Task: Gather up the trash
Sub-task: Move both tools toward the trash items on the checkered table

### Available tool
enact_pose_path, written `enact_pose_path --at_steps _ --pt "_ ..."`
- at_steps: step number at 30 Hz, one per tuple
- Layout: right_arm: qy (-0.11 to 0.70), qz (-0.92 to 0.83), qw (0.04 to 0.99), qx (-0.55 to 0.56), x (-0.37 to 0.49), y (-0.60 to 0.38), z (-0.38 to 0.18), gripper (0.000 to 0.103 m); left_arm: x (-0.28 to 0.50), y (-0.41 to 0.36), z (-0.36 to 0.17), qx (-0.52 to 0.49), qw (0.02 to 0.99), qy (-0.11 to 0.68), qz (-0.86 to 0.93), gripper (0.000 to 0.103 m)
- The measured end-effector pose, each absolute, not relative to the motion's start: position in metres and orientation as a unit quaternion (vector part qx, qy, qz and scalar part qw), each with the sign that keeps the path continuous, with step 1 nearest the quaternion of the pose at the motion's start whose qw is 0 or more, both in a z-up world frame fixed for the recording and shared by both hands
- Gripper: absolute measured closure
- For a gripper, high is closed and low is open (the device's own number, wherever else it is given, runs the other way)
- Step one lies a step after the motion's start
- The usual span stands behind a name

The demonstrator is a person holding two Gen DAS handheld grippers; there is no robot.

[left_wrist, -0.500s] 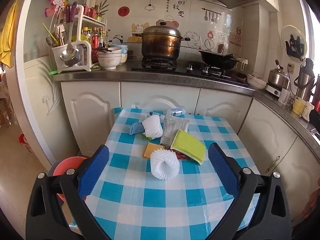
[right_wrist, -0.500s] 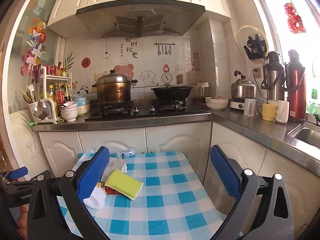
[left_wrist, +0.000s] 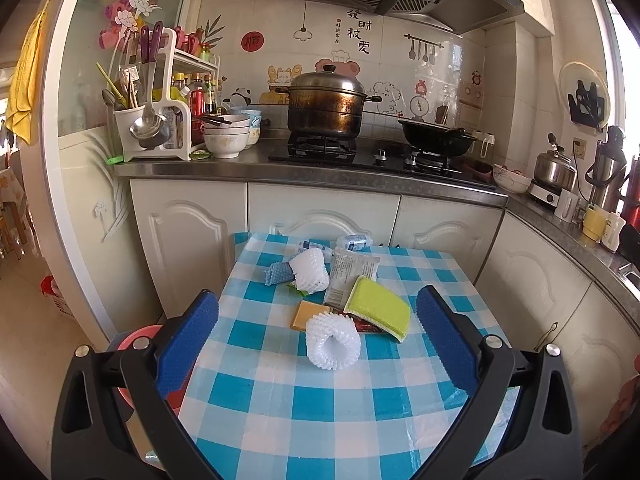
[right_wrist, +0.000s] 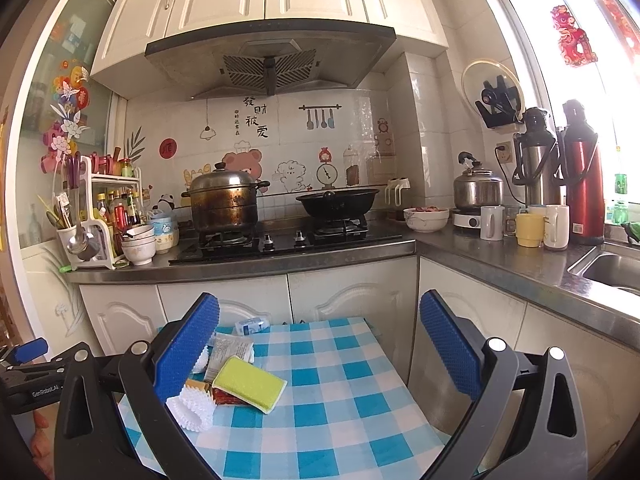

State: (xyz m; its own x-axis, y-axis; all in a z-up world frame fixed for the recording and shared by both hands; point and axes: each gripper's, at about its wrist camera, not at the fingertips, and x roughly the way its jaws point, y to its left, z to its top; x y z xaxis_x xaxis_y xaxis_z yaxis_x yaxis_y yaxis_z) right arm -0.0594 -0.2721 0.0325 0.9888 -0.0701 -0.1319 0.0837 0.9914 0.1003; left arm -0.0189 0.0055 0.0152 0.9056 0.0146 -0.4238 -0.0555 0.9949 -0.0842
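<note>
Trash lies in a heap on the blue-and-white checked table [left_wrist: 320, 408]: a white foam fruit net [left_wrist: 333, 341] nearest me, a second foam net [left_wrist: 310, 270] behind it, a yellow-green sponge [left_wrist: 380, 306], a printed paper packet [left_wrist: 348, 276], an orange piece [left_wrist: 306, 314], a red wrapper [left_wrist: 366, 326] and small crumpled bottles [left_wrist: 354, 241] at the far edge. My left gripper [left_wrist: 318, 334] hovers open above the near foam net, nothing between its blue pads. My right gripper [right_wrist: 320, 346] is open too, over the table's right part, with the sponge [right_wrist: 250, 383] and net [right_wrist: 192, 406] by its left finger.
A pink-red basin [left_wrist: 138, 344] sits on the floor left of the table. White cabinets [left_wrist: 320, 216] and a steel counter with stove, steamer pot [left_wrist: 326, 106] and wok [left_wrist: 438, 136] stand behind. Mugs, kettle and flasks line the right counter [right_wrist: 532, 224], by a sink [right_wrist: 612, 272].
</note>
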Motion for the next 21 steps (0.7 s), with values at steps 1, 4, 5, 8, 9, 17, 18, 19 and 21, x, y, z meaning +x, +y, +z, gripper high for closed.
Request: enact_pose_path --at_steps 1,4,5,8,9,17,18,19,21 --pt "0.065 -0.039 0.996 0.052 -0.059 -0.272 0.033 0.004 -0.019 0.006 0.015 -0.048 0.975 0.215 0.019 0.003" --pt "0.062 -0.041 0.996 0.053 -0.06 -0.274 0.033 0.004 -0.02 0.008 0.019 -0.049 0.975 0.215 0.018 0.003" --pt "0.062 -0.042 0.996 0.054 -0.06 -0.274 0.034 0.004 -0.021 0.009 0.019 -0.05 0.975 0.214 0.017 0.003" --pt "0.064 -0.042 0.996 0.052 -0.059 -0.273 0.033 0.004 -0.022 0.009 0.016 -0.054 0.977 0.208 0.015 0.003" --pt "0.064 -0.043 0.996 0.052 -0.059 -0.273 0.033 0.004 -0.023 0.009 0.017 -0.055 0.976 0.21 0.016 0.003" --pt "0.067 -0.04 0.996 0.049 -0.054 -0.272 0.032 0.004 -0.019 0.008 0.015 -0.044 0.973 0.226 0.022 0.003" --pt "0.069 -0.04 0.996 0.047 -0.053 -0.271 0.031 0.004 -0.017 0.008 0.014 -0.041 0.972 0.229 0.025 0.003" --pt "0.07 -0.039 0.996 0.046 -0.05 -0.271 0.031 0.004 -0.017 0.008 0.013 -0.042 0.972 0.23 0.026 0.003" --pt "0.074 -0.038 0.996 0.044 -0.044 -0.27 0.028 0.004 -0.014 0.009 0.011 -0.043 0.97 0.236 0.027 0.003"
